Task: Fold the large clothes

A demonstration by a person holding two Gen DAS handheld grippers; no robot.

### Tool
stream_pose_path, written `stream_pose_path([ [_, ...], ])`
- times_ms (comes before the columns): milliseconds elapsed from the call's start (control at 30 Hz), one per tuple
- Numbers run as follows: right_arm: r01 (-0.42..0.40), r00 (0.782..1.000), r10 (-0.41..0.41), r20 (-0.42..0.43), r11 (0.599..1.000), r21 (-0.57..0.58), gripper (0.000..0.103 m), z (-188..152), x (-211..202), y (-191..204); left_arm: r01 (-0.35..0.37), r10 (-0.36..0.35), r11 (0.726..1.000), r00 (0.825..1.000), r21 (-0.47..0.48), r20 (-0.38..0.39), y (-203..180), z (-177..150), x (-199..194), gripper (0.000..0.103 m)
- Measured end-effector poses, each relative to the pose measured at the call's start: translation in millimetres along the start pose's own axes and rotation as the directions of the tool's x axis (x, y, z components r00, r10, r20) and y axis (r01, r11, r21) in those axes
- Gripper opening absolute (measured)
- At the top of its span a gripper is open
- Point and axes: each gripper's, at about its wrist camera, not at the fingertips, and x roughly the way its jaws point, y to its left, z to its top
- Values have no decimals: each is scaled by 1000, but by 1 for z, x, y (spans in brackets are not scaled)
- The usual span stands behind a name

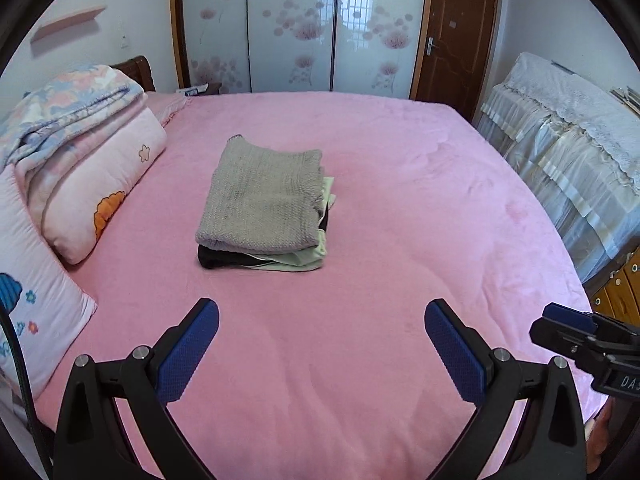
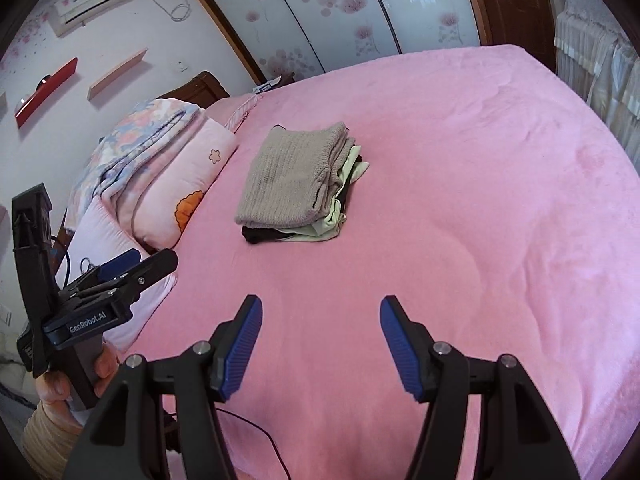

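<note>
A folded grey knit sweater [image 1: 262, 196] lies on top of a small stack of folded clothes, with a pale green garment [image 1: 298, 258] and a black one [image 1: 216, 258] under it, in the middle of the pink bed [image 1: 400, 208]. The stack also shows in the right wrist view [image 2: 294, 178]. My left gripper [image 1: 322, 312] is open and empty, held above the bed well short of the stack. My right gripper [image 2: 321, 308] is open and empty, also short of the stack. Each gripper shows in the other's view, the right one [image 1: 576, 336] and the left one [image 2: 132, 266].
Pillows [image 1: 100, 200] and a folded floral quilt [image 1: 68, 108] lie along the bed's left side. A wardrobe with flowered sliding doors [image 1: 300, 24] and a brown door [image 1: 456, 32] stand behind the bed. Covered furniture [image 1: 568, 152] stands on the right.
</note>
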Motion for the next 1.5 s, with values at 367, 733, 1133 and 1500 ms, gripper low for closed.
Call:
stream_pose_path([
  [367,43,995,-40,91,999,-24,62,-73,-78,-2,-65,61,997,993,36,98,-76,-78,-96,102],
  [733,199,960,-191,204,980,-18,62,-133,-113,-7,-26,29,999,994,-35,102,-96,-143,-116,102],
  [1133,229,951,-220,219,973,-14,66,-167,-115,-3,5,-5,1000,1000,-20,28,-96,-179,-108,102],
  [1500,292,934,-270,234,954,-64,66,-172,-112,8,-44,43,999,996,16,81,-99,-186,-122,102],
])
